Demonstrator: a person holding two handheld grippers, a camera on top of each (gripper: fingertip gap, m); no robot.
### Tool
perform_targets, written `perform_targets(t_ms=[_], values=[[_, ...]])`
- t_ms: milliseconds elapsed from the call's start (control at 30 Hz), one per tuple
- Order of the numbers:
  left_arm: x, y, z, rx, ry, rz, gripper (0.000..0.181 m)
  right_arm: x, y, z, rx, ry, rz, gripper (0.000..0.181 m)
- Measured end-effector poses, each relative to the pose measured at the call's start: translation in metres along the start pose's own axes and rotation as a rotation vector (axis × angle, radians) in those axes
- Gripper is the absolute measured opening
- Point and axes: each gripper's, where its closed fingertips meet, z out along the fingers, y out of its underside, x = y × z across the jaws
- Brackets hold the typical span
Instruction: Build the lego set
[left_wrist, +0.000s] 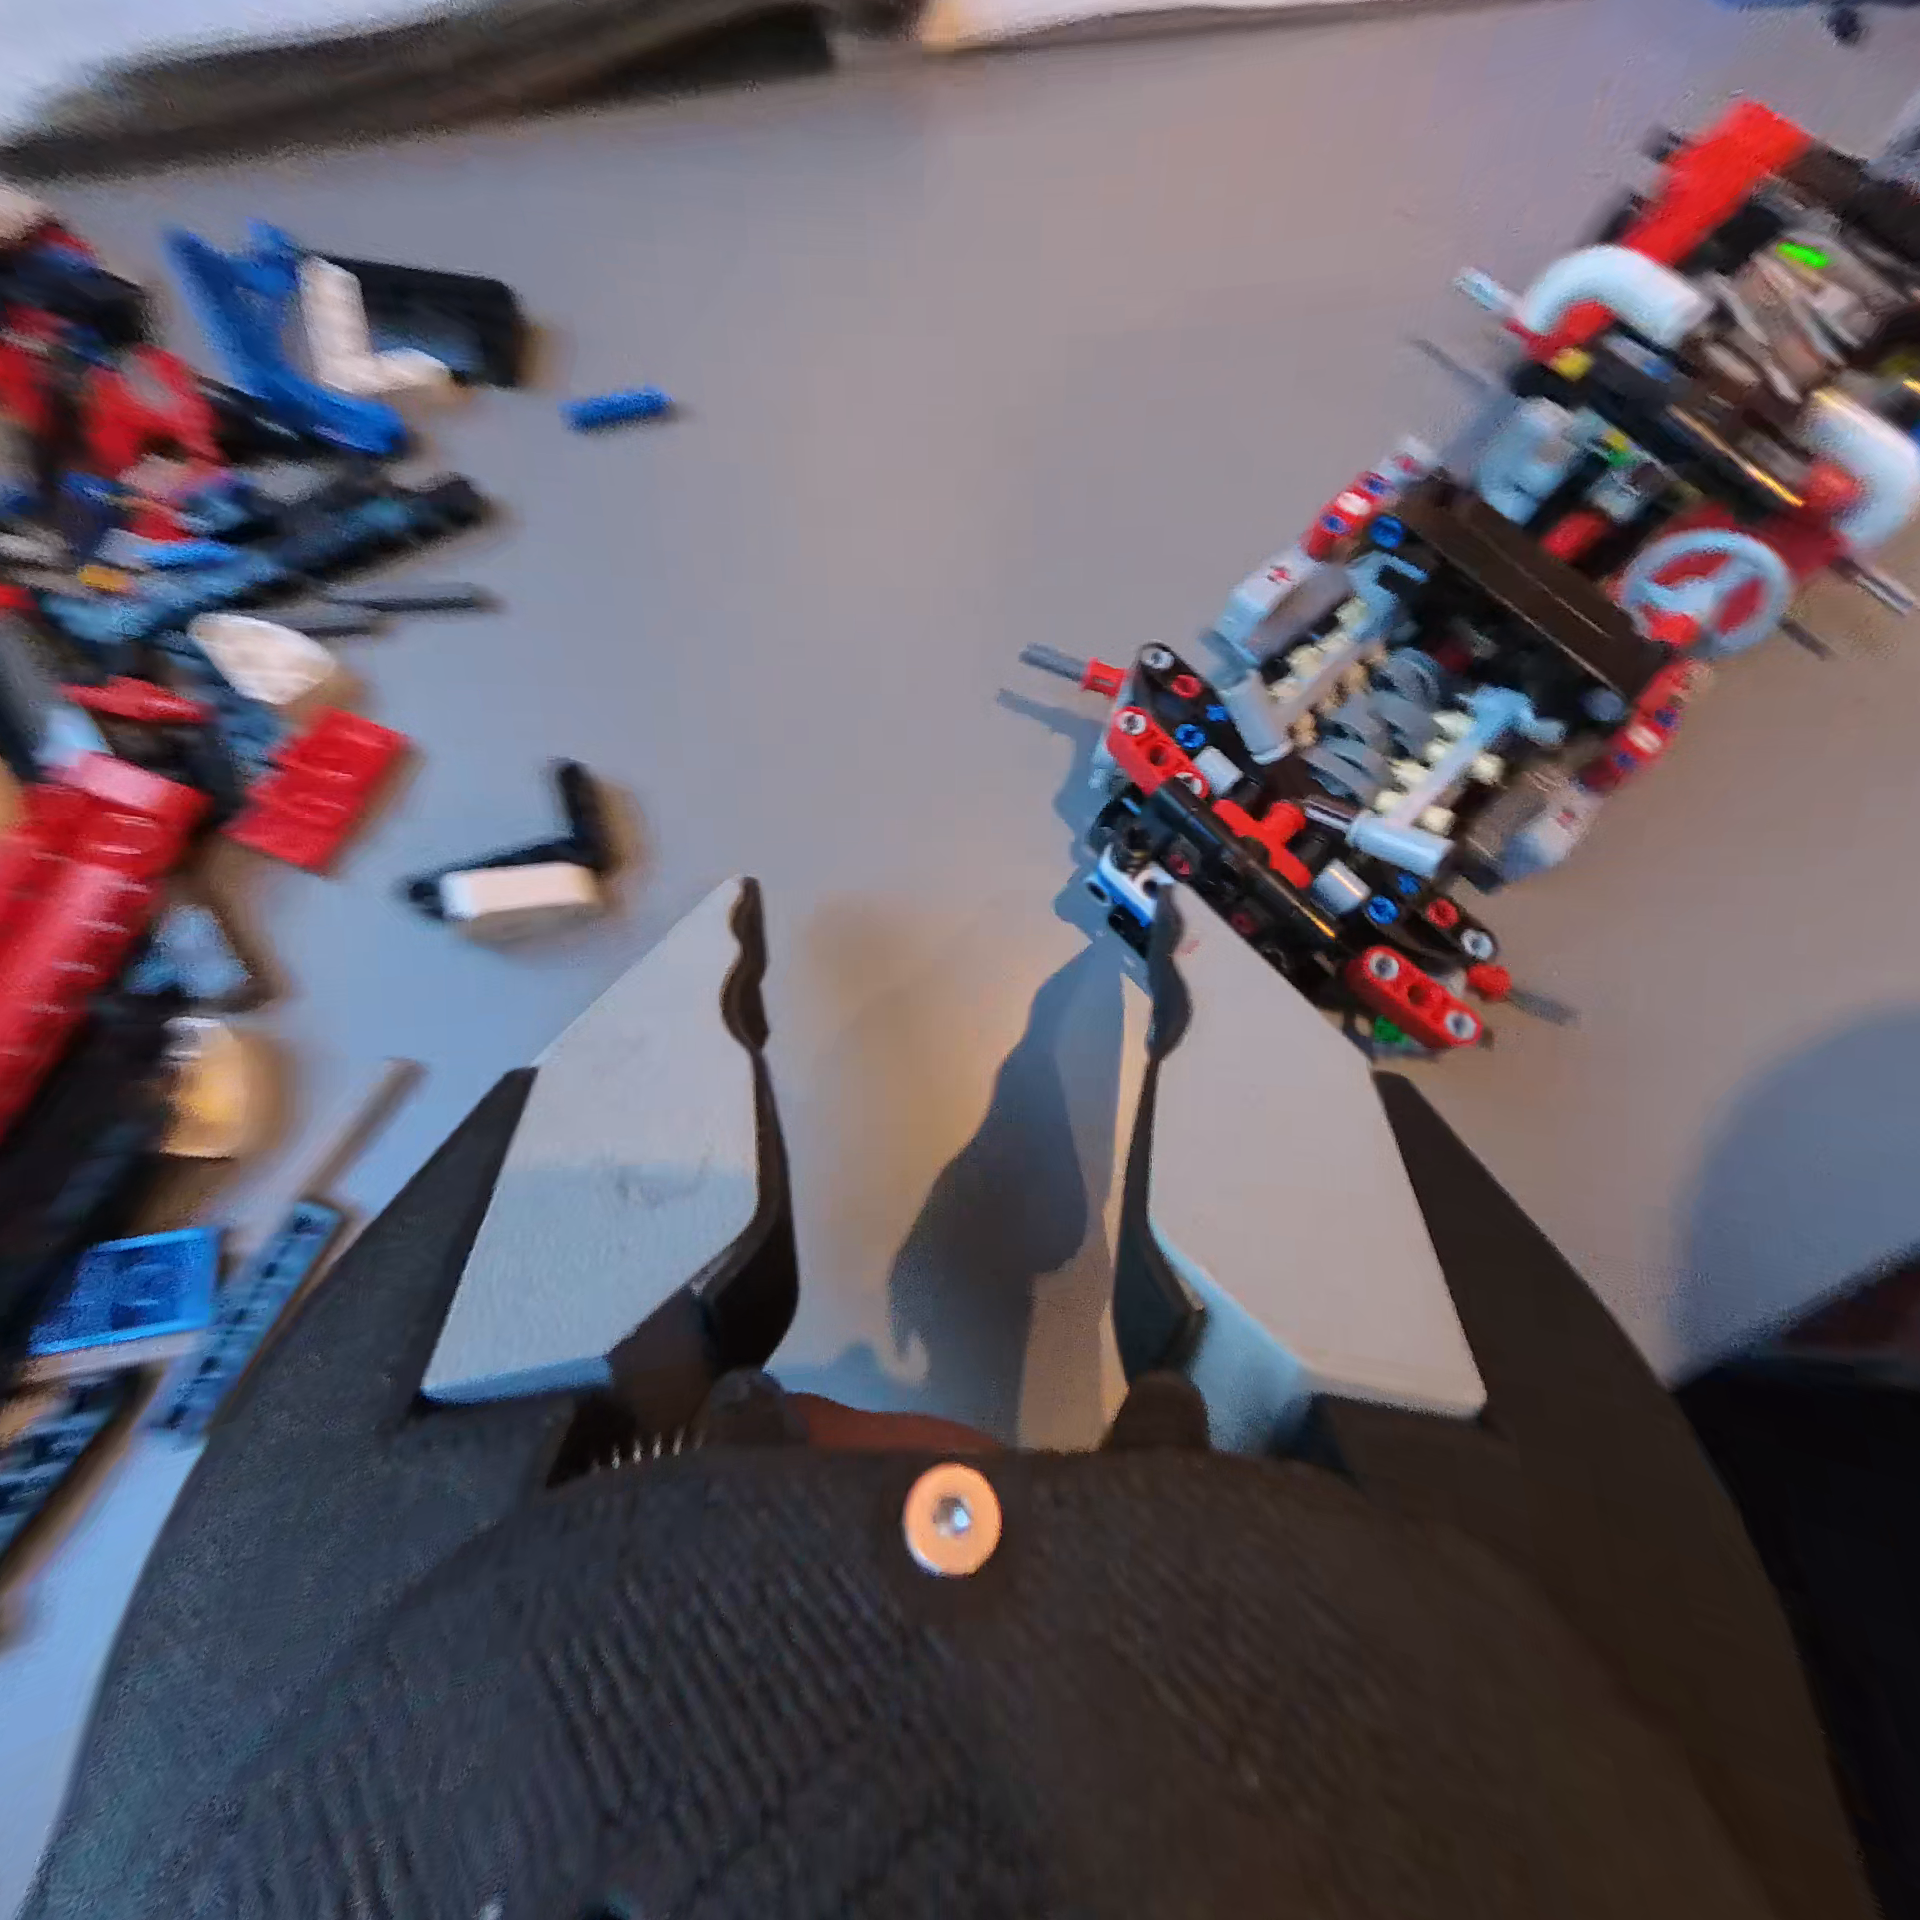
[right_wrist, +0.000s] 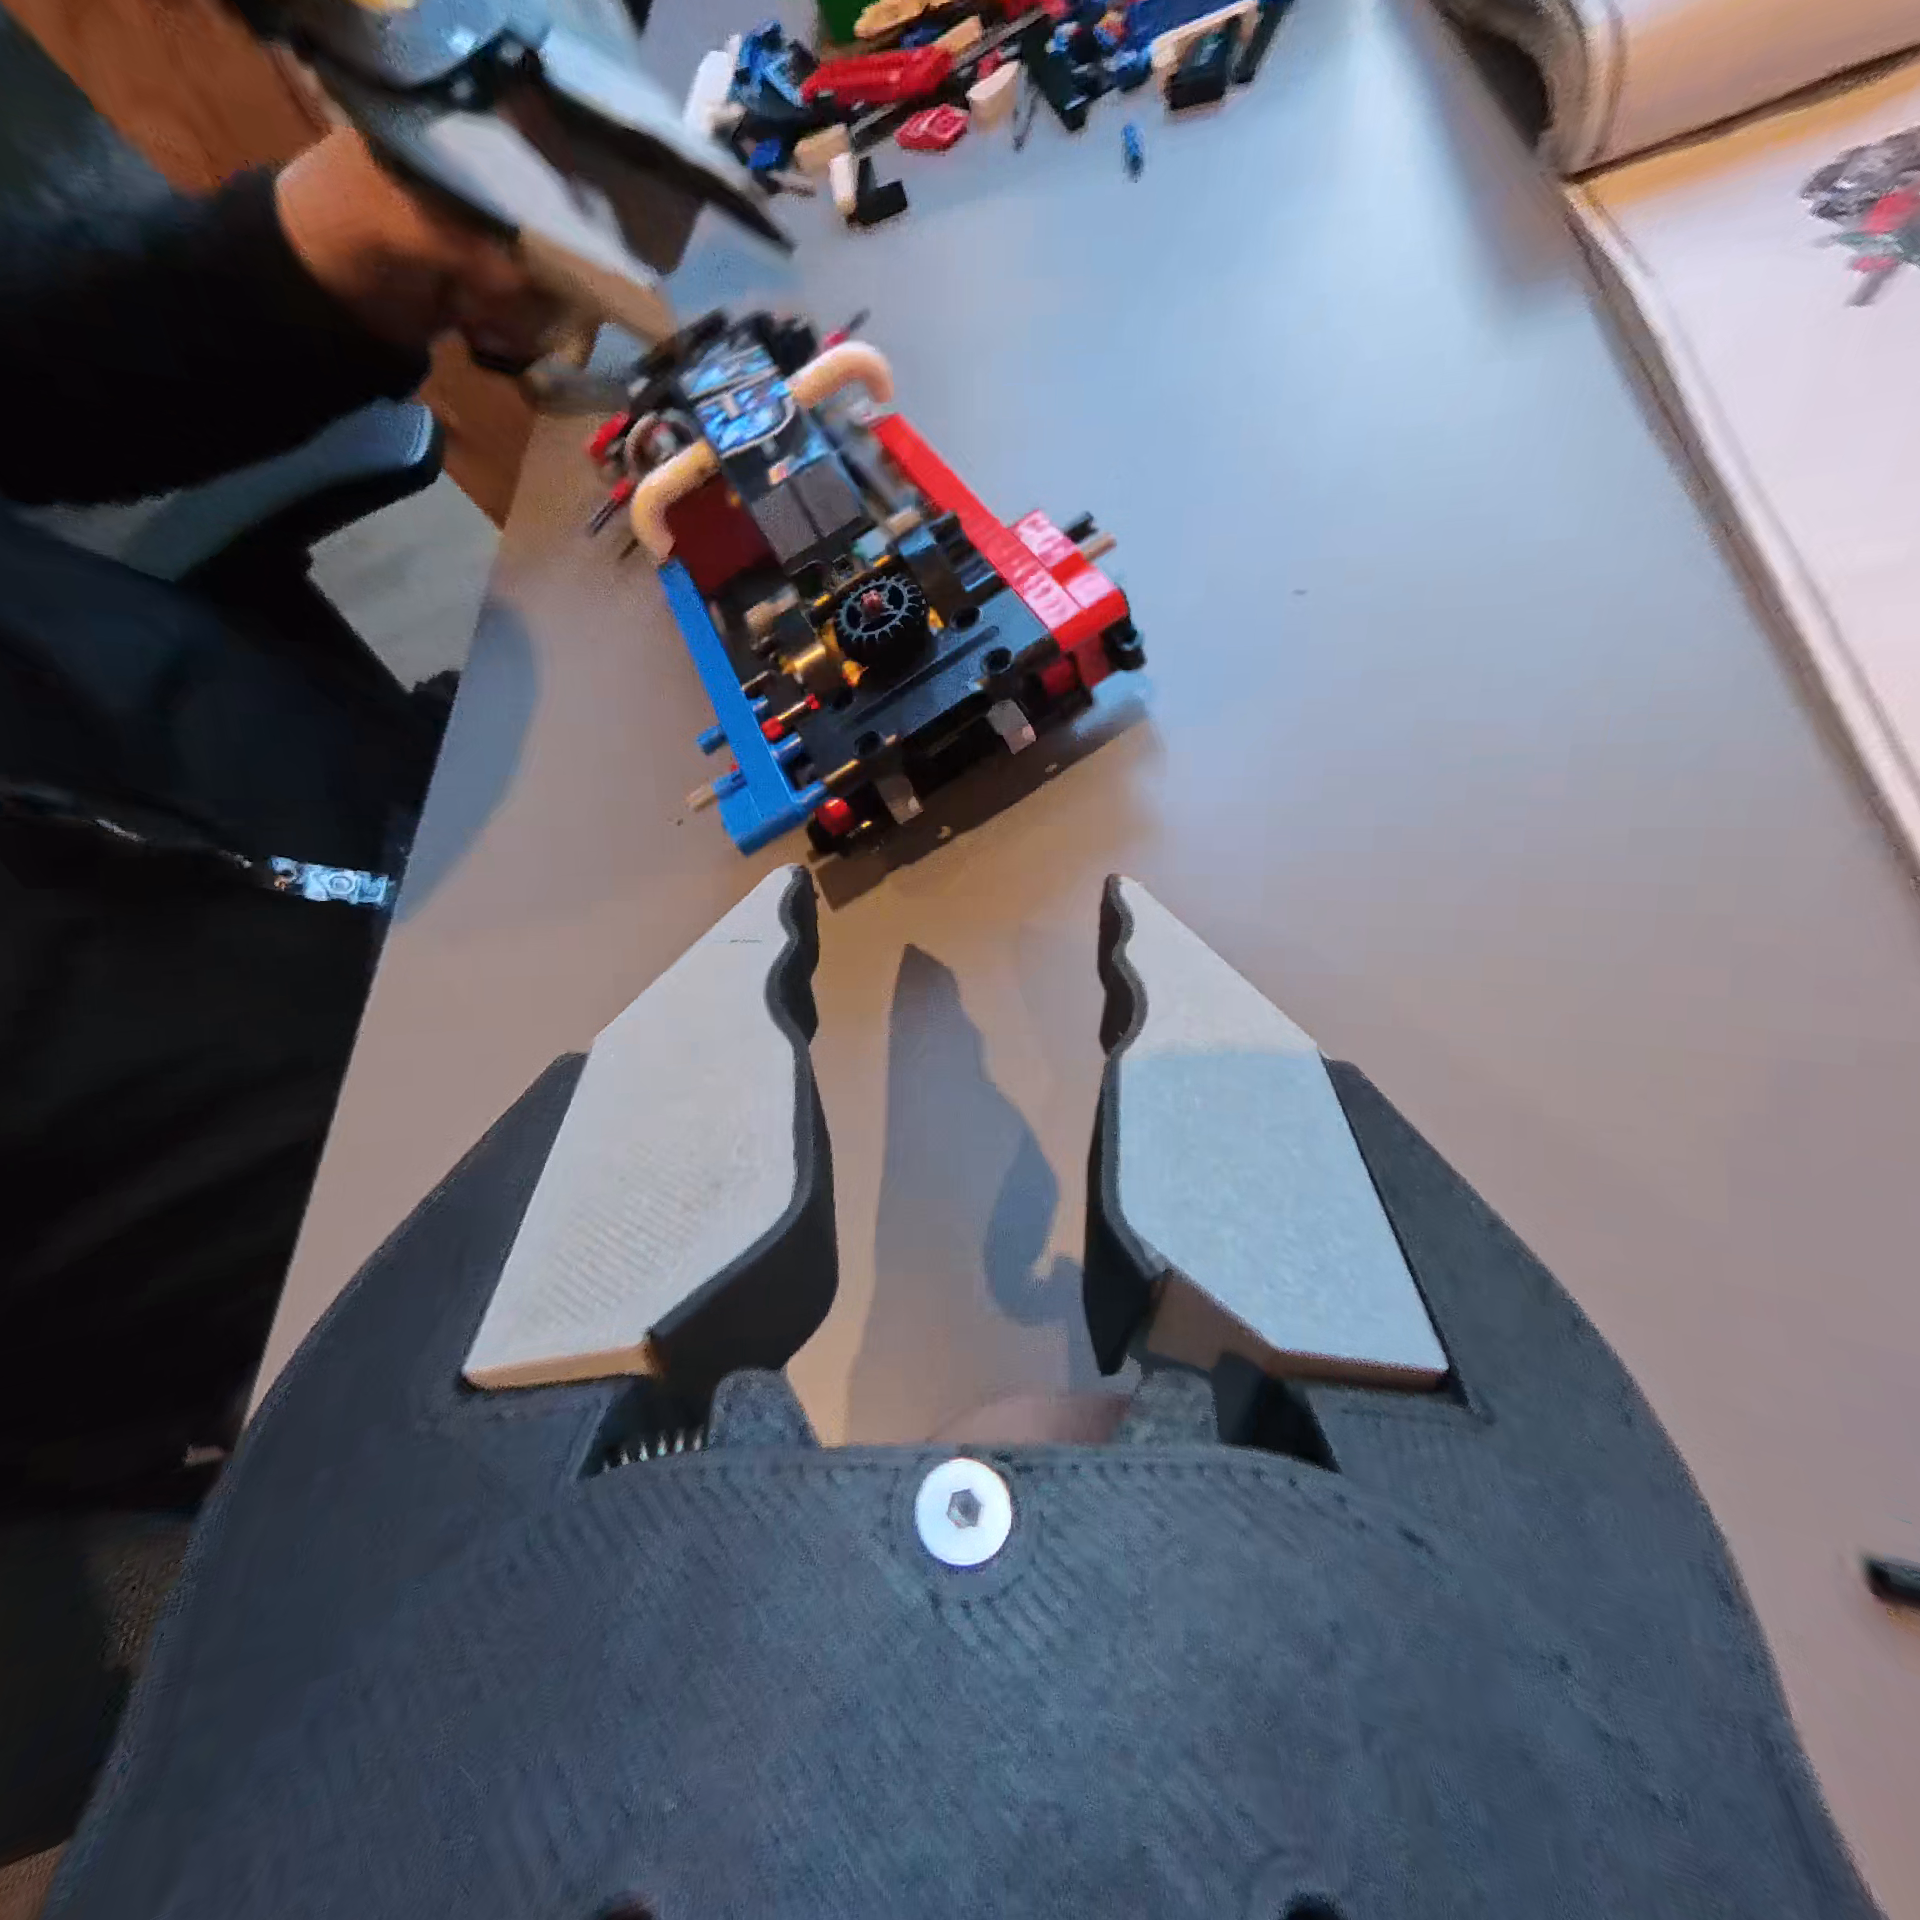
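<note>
On grey surface (right_wrist: 1351, 520), part-built lego chassis (right_wrist: 862, 592) lies flat, long axis running 11-to-5 in right wrist view, blue-beam end nearest right gripper (right_wrist: 956, 914). Right gripper jaws spread, empty, just short of chassis. Left gripper (left_wrist: 956, 914) jaws spread, empty, chassis at 1 o'clock, right fingertip close beside its near corner. Loose-brick pile (left_wrist: 156, 644) at 10 o'clock. Instruction booklet (right_wrist: 1818, 312) at 2 o'clock in right view.

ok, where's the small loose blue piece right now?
In the left wrist view the small blue piece lies alone on the grey table, upper left, just right of the loose parts pile and well left of the partly built car.
</note>
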Motion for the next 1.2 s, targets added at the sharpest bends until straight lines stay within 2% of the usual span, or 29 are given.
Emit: perform_targets(t_ms=[100,233,400,500,600,833,1067,1200], values=[[-0.017,-0.018,0.001,0.027,-0.019,0.021,0.069,-0.016,0.002,0.016,-0.017,0.001,-0.051,0.053],[-0.001,-0.041,-0.003,0.065,0.074,0.064,0.068,-0.028,-0.004,0.023,0.105,0.093,-0.088,0.052],[0.074,-0.052,-0.006,0.051,0.417,0.078,0.071,-0.023,-0.013,0.007,0.197,0.242,-0.191,0.059],[0.103,-0.061,0.001,0.044,0.475,0.164,0.073,-0.018,-0.015,0.005,0.196,0.234,-0.215,0.064],[0.129,-0.073,0.011,0.039,0.542,0.268,0.073,-0.015,-0.017,0.01,0.188,0.194,-0.245,0.063],[0.148,-0.083,0.034,-0.011,0.602,0.446,0.073,-0.023,-0.027,0.015,0.228,0.062,-0.248,0.066],[0.15,-0.087,0.045,-0.004,0.633,0.359,0.073,-0.02,-0.035,0.018,0.264,0.069,-0.224,0.07],[0.162,-0.087,0.033,0.035,0.598,0.345,0.07,-0.024,-0.03,0.027,0.212,0.062,-0.262,0.074]])
